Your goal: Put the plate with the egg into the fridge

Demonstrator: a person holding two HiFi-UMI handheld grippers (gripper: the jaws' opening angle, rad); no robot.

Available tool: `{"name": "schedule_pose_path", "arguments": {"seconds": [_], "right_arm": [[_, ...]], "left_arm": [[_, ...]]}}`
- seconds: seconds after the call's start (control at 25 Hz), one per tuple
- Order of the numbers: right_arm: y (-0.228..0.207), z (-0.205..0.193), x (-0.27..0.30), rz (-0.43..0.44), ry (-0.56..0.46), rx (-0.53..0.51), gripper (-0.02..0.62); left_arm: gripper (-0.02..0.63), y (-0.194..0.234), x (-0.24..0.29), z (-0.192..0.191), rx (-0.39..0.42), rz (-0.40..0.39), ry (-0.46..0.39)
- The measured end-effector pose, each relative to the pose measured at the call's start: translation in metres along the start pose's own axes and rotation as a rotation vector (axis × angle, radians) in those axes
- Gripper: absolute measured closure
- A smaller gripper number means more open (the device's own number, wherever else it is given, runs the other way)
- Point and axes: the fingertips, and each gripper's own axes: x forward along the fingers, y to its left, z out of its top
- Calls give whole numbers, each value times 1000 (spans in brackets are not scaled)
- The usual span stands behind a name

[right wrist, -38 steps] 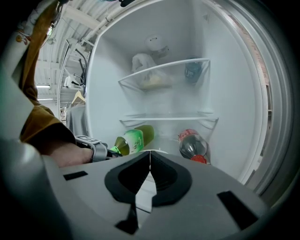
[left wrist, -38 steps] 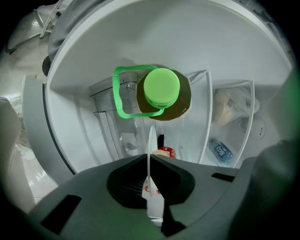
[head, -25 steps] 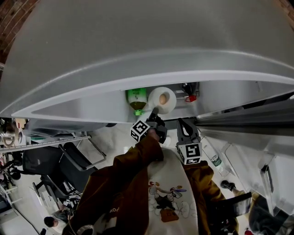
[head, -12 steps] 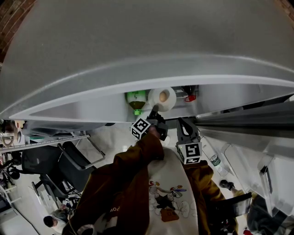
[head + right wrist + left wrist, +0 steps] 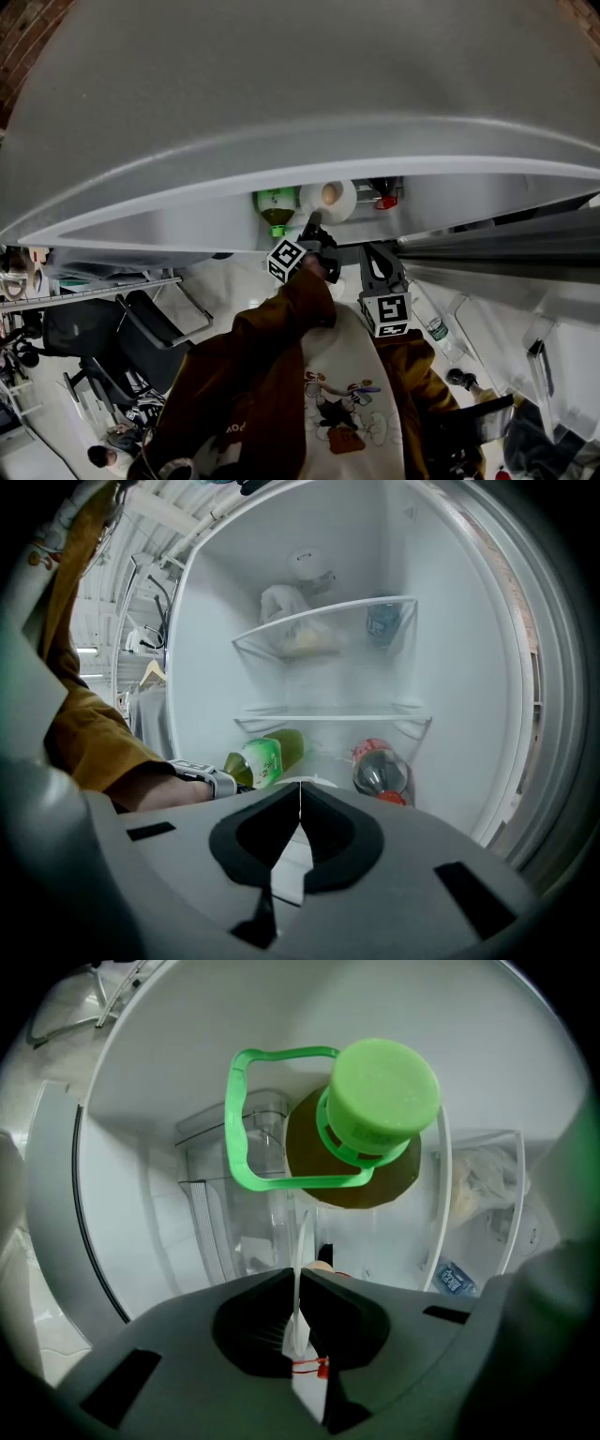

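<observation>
1. The left gripper (image 5: pixel 298 1286) is clamping the near rim of the white plate (image 5: pixel 347 202). In the left gripper view its jaws are pinching almost together, with only the thin rim, seen edge-on, between them.
2. The plate is sitting inside the open fridge (image 5: pixel 459 686), in the lower compartment, just under the long grey top edge in the head view. I cannot tell whether it is resting on the compartment floor or hanging in the grip.
3. The egg (image 5: pixel 330 194) is lying at the plate's middle. A sliver of it is peeking out just past the left jaws.
4. A green-capped bottle (image 5: pixel 380 1101) is lying on its side just left of the plate, its cap and green carry loop (image 5: pixel 246 1119) pointing out toward the gripper. I cannot tell whether it is touching the plate.
5. A red-capped bottle (image 5: pixel 378 772) is lying to the plate's right, near it, with a small gap showing in the head view.
6. The right gripper (image 5: pixel 300 803) is hovering in front of the fridge opening, its jaws pressing together with nothing between them. In the head view it is sitting right of the left gripper and nearer the person.
7. The upper shelf (image 5: pixel 347 608) is carrying a pale bag (image 5: pixel 286 621) and a small blue container (image 5: pixel 382 622).
8. A brown sleeve (image 5: pixel 272 356) is reaching up toward the left gripper.
</observation>
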Motion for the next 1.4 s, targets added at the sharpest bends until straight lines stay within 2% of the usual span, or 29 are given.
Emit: {"name": "schedule_pose_path", "arguments": {"seconds": [0.68, 1.0, 1.16, 1.4], "right_arm": [[-4, -2, 1, -10, -1, -5, 591], [-9, 3, 19, -27, -16, 19, 590], [-9, 1, 26, -18, -4, 34, 591], [-11, -3, 36, -15, 14, 40, 591]], "left_arm": [[589, 2, 13, 2, 1, -10, -34], [589, 1, 15, 2, 12, -19, -33], [589, -2, 17, 1, -9, -38, -41], [589, 2, 18, 0, 8, -23, -38]]}}
